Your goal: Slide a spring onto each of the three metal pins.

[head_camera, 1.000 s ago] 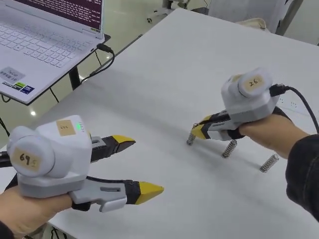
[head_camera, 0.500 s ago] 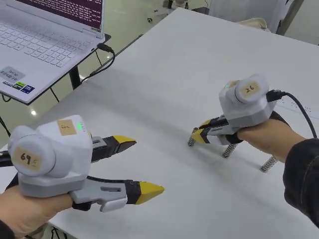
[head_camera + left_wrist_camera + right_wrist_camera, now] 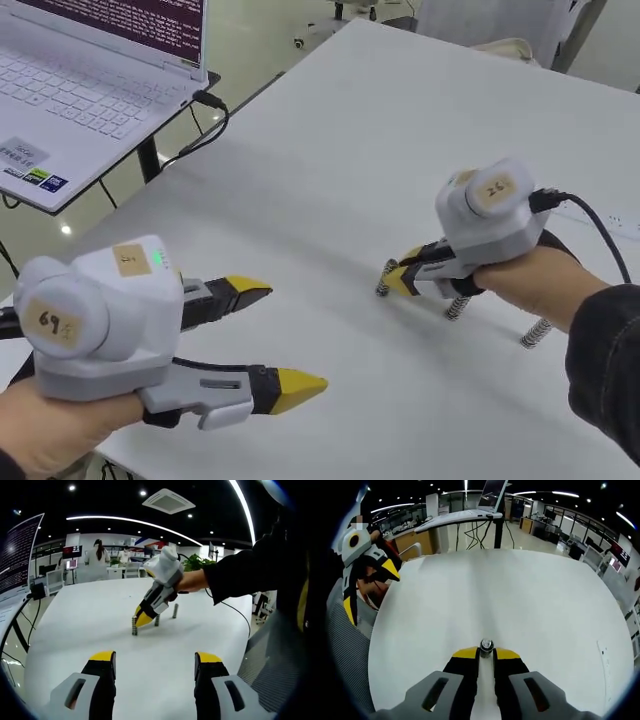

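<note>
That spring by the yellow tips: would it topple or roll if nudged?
The spring stands tall and thin, so probably tips easily. Fallen, its round coils would likely roll. Squeezed by the right gripper, it may flex.

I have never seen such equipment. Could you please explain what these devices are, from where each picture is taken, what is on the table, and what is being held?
There is no robot here. A person holds one hand tool in each hand, and each tool has two yellow-tipped jaws. The head view comes from a camera on the person's head, looking down at the white table. The two round pictures come from a camera on each tool, looking along its jaws.

The left gripper is open and holds nothing. The right gripper has its jaws closed on the first spring, which stands upright on the table. The second spring and the third spring stand beside it. I cannot make out the pins inside them. A laptop sits on a separate stand.
</note>
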Action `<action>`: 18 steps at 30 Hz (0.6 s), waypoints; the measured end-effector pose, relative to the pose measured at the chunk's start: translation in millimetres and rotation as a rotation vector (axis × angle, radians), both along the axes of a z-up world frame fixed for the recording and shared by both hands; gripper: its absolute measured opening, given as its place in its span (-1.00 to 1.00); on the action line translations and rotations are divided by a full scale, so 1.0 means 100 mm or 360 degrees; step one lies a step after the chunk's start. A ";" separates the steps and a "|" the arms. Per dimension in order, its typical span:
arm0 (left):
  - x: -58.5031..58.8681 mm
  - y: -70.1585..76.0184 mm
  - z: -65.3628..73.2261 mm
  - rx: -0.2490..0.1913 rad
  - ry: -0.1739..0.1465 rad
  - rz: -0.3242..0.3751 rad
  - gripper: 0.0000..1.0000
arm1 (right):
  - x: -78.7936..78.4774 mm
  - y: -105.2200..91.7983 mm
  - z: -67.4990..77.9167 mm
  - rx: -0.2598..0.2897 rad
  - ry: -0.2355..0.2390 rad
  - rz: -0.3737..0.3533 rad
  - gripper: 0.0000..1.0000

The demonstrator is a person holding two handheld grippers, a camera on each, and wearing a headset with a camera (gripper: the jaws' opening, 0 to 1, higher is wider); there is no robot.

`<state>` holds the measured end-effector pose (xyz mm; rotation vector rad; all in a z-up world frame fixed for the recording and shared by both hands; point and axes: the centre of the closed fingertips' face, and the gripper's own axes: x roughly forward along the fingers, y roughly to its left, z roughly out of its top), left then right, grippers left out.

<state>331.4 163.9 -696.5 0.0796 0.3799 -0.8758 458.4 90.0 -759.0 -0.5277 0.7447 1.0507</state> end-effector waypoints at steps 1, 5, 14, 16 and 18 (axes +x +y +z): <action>0.00 0.00 0.00 0.0000 0.0001 -0.0001 0.18 | -0.01 0.00 0.00 -0.0002 0.0001 0.0000 -0.83; 0.00 0.00 -0.01 0.0002 0.0005 -0.0003 0.19 | 0.00 -0.03 0.03 0.0007 -0.0006 -0.0014 -0.80; 0.00 -0.02 0.00 0.0008 0.0001 -0.0016 0.19 | 0.01 -0.12 0.11 0.0020 -0.0033 -0.0044 -0.69; 0.00 -0.03 0.01 0.0007 0.0000 -0.0018 0.19 | 0.01 -0.14 0.13 0.0034 -0.0043 -0.0057 -0.63; 0.01 -0.04 0.01 0.0008 -0.0001 -0.0022 0.19 | 0.01 -0.15 0.15 0.0041 -0.0051 -0.0061 -0.61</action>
